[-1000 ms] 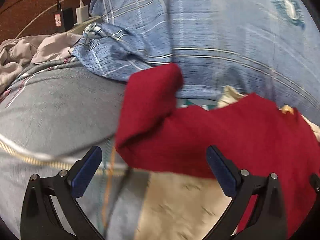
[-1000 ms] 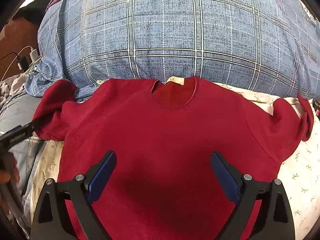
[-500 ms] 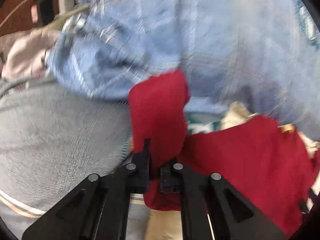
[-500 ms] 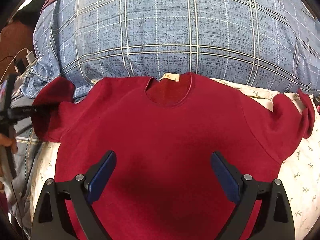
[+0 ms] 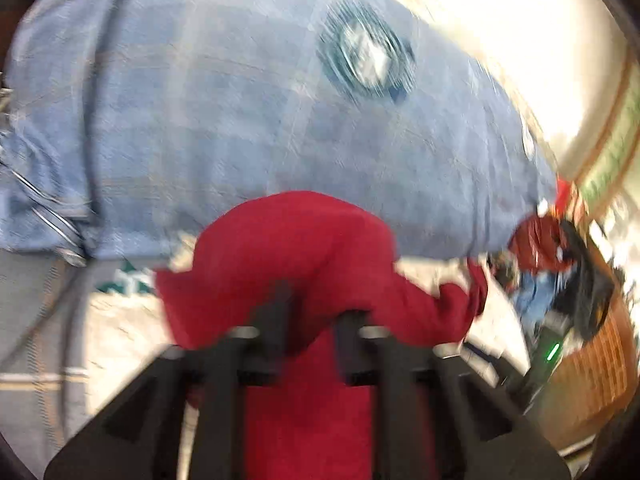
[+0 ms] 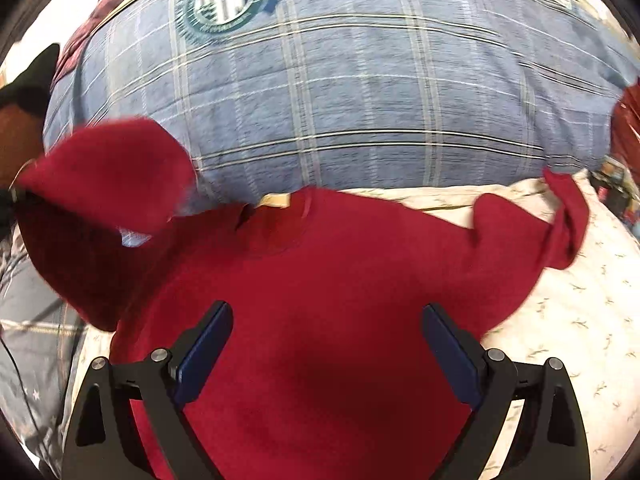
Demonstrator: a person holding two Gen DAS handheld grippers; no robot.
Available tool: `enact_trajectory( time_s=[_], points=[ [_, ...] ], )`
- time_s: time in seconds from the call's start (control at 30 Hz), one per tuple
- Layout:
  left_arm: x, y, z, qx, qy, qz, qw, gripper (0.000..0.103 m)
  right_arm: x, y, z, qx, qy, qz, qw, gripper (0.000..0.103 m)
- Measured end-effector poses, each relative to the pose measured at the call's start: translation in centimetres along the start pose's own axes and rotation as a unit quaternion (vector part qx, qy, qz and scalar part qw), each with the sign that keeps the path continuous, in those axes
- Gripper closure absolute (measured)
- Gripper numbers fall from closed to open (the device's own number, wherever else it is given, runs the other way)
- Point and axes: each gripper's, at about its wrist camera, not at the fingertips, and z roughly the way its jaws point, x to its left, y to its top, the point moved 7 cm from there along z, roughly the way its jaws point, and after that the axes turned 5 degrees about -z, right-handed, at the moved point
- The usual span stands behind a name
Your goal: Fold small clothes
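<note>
Left claw (image 5: pixel 310 320): jaws partly apart and opening, with a fold of the red shirt (image 6: pixel 320 300) between them; too blurry to tell if the pads press on it. Sleeve (image 6: pixel 108 176) lifted up in front of this claw, against the blue checked pillow (image 6: pixel 360 92).

Right claw (image 6: pixel 326 346): wide open, holding nothing. Shirt body spread flat below and ahead of it on the pale flowery sheet (image 6: pixel 580 320). Collar ahead, touching the pillow's edge. Other sleeve off to its right.

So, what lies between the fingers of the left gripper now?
In the left wrist view, a fold of the red shirt lies between the fingers of the left gripper, whose jaws are opening.
</note>
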Motion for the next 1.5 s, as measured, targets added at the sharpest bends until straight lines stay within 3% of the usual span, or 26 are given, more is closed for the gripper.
enact_trajectory(
  time_s=[0.03, 0.13, 0.2, 0.33, 0.43, 0.53, 0.6, 0.67, 0.73, 0.8, 0.9, 1.0, 1.1, 1.2, 1.27, 1.37, 1.5],
  points=[
    [-0.3, -1.6, 1.4, 0.021, 0.001, 0.007, 0.9998, 0.027, -0.7, -0.1, 0.1, 0.002, -0.001, 0.01, 1.0, 0.007],
    [-0.3, -6.9, 4.3, 0.089, 0.0, 0.006, 0.996, 0.027, -2.4, -0.5, 0.2, 0.01, -0.005, 0.027, 1.0, 0.007],
    [0.6, -8.5, 4.6, 0.102, 0.013, -0.004, 0.9947, 0.027, -2.8, -0.7, 0.4, 0.016, -0.006, 0.022, 1.0, 0.007],
    [1.5, -8.2, 1.5, 0.07, 0.032, 0.02, 0.9968, 0.027, -2.9, -0.9, 0.8, 0.021, 0.012, -0.004, 1.0, 0.007],
    [3.0, -7.5, -0.9, 0.035, 0.08, 0.05, 0.9949, 0.027, -2.3, -1.3, 1.3, 0.028, 0.02, -0.02, 0.999, 0.007],
    [5.8, -7.0, -1.9, 0.025, 0.122, 0.046, 0.9912, 0.027, -2.0, -2.1, 3.0, 0.05, 0.009, -0.029, 0.998, 0.009],
    [7.2, -7.0, -1.8, 0.032, 0.13, 0.029, 0.9905, 0.027, -2.0, -2.8, 4.6, 0.071, -0.003, -0.034, 0.997, 0.012],
    [8.3, -7.2, -1.6, 0.036, 0.136, 0.01, 0.99, 0.027, -2.1, -3.8, 6.1, 0.091, -0.004, -0.036, 0.995, 0.033],
    [9.0, -7.3, -1.5, 0.035, 0.141, 0.0, 0.9894, 0.027, -1.8, -3.8, 6.3, 0.063, -0.006, -0.049, 0.997, 0.06],
    [9.1, -7.2, -1.2, 0.033, 0.146, -0.005, 0.9887, 0.027, -0.9, -3.8, 6.2, 0.058, 0.001, -0.075, 0.995, 0.095],
    [9.3, -6.9, -0.9, 0.03, 0.152, -0.01, 0.9878, 0.027, -0.8, -2.0, 4.7, 0.031, 0.006, -0.085, 0.996, 0.098],
    [9.1, -6.4, -0.8, 0.024, 0.155, -0.013, 0.9875, 0.027, -2.2, 1.6, 2.3, -0.027, -0.028, -0.092, 0.995, 0.098],
    [8.8, -6.0, 0.1, 0.023, 0.159, -0.012, 0.9869, 0.027, -4.1, 4.2, 2.1, -0.045, -0.061, -0.081, 0.994, 0.098],
    [8.6, -6.0, 1.6, 0.025, 0.173, -0.006, 0.9846, 0.027, -5.7, 5.5, 4.3, -0.039, -0.107, -0.088, 0.99, 0.098],
    [8.8, -6.1, 2.8, 0.03, 0.188, -0.006, 0.9817, 0.027, -6.5, 5.0, 6.5, -0.005, -0.104, -0.082, 0.991, 0.097],
    [8.9, -6.2, 4.1, 0.041, 0.197, -0.006, 0.9795, 0.027, -7.5, 3.7, 8.3, 0.052, -0.076, -0.041, 0.995, 0.091],
    [8.5, -5.4, 3.8, 0.019, 0.193, -0.013, 0.981, 0.027, -7.5, 4.1, 4.6, -0.004, -0.081, -0.027, 0.996, 0.063]
  ],
)
